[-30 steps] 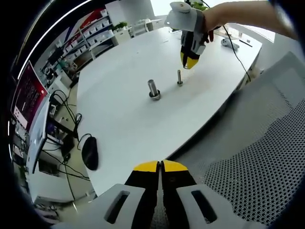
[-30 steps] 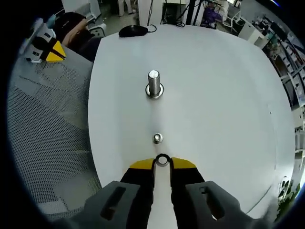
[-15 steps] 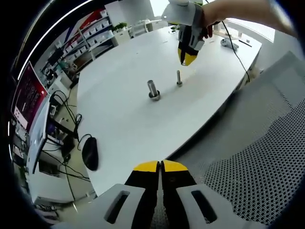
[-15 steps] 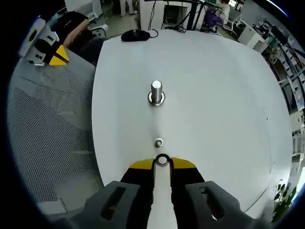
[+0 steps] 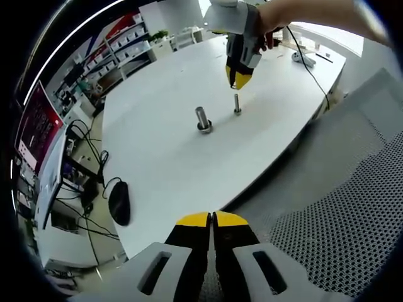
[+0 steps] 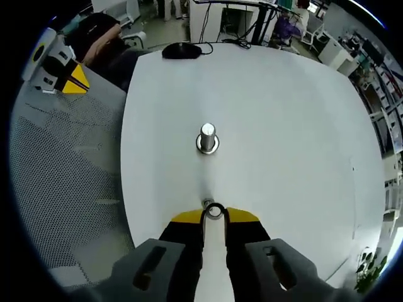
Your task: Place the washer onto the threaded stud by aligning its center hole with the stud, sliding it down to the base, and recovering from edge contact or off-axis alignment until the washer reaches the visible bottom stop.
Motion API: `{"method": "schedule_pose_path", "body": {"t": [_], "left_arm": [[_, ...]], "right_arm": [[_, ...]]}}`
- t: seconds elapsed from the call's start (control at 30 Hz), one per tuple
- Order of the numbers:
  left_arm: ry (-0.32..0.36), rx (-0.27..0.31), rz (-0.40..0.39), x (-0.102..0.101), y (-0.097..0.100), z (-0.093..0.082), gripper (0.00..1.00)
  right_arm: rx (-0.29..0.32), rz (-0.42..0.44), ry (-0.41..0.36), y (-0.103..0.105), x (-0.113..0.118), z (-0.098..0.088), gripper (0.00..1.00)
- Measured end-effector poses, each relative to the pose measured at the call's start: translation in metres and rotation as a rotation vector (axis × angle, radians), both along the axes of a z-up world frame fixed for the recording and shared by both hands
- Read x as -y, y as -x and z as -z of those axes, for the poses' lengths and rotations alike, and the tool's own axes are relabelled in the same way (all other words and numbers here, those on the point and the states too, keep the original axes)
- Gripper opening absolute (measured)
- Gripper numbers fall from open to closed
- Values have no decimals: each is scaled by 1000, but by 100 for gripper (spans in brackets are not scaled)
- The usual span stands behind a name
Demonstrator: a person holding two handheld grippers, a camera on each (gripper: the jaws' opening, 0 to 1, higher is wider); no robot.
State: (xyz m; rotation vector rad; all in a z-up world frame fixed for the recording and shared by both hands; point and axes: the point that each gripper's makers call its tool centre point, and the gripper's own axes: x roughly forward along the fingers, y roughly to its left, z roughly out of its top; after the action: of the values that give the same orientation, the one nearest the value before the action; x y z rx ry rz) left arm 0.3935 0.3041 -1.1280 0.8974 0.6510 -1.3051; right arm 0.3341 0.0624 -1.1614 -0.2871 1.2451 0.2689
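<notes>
Two claws: both in view, one held per hand
Right claw (image 6: 214, 216): yellow-tipped jaws nearly closed, pinching the washer (image 6: 215, 211) edge-on at the tips; in the left gripper view this claw (image 5: 234, 80) hangs tips-down from a person's hand (image 5: 267, 25) above the table
Washer: small metal ring, upright between the right jaws, just above the thin threaded stud (image 6: 207, 203); not yet on it, hole vs stud axis hard to tell
Thin threaded stud: stands upright on the white table (image 6: 283, 126); in the left gripper view the stud (image 5: 237, 102) sits directly below the right claw's tips
Larger bolt (image 6: 207, 138): upright on its own washer-like base, further along the table, apart from the thin stud; also seen at (image 5: 202, 118)
Left claw (image 5: 212, 220): jaws closed together, nothing between them, held off the table's edge over a grey mesh chair (image 5: 340, 214); seen from the right gripper view at (image 6: 74, 78)
Table: white, rounded edge
Computer mouse (image 5: 119, 201): black, near the table's far edge, cable trailing off
</notes>
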Motion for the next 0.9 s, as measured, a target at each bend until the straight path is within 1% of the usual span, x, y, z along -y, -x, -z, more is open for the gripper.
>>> {"method": "schedule_pose_path", "body": {"t": [0.3, 0.43, 0.73, 0.9], "left_arm": [[1, 1, -1, 0, 0, 0, 0], [1, 1, -1, 0, 0, 0, 0], [2, 1, -3, -1, 0, -1, 0], [1, 1, -3, -1, 0, 0, 0]], "right_arm": [[2, 3, -11, 0, -3, 1, 14], [4, 0, -16, 1, -9, 0, 14], [8, 4, -15, 0, -8, 2, 14], [-2, -2, -9, 2, -7, 3, 14]]}}
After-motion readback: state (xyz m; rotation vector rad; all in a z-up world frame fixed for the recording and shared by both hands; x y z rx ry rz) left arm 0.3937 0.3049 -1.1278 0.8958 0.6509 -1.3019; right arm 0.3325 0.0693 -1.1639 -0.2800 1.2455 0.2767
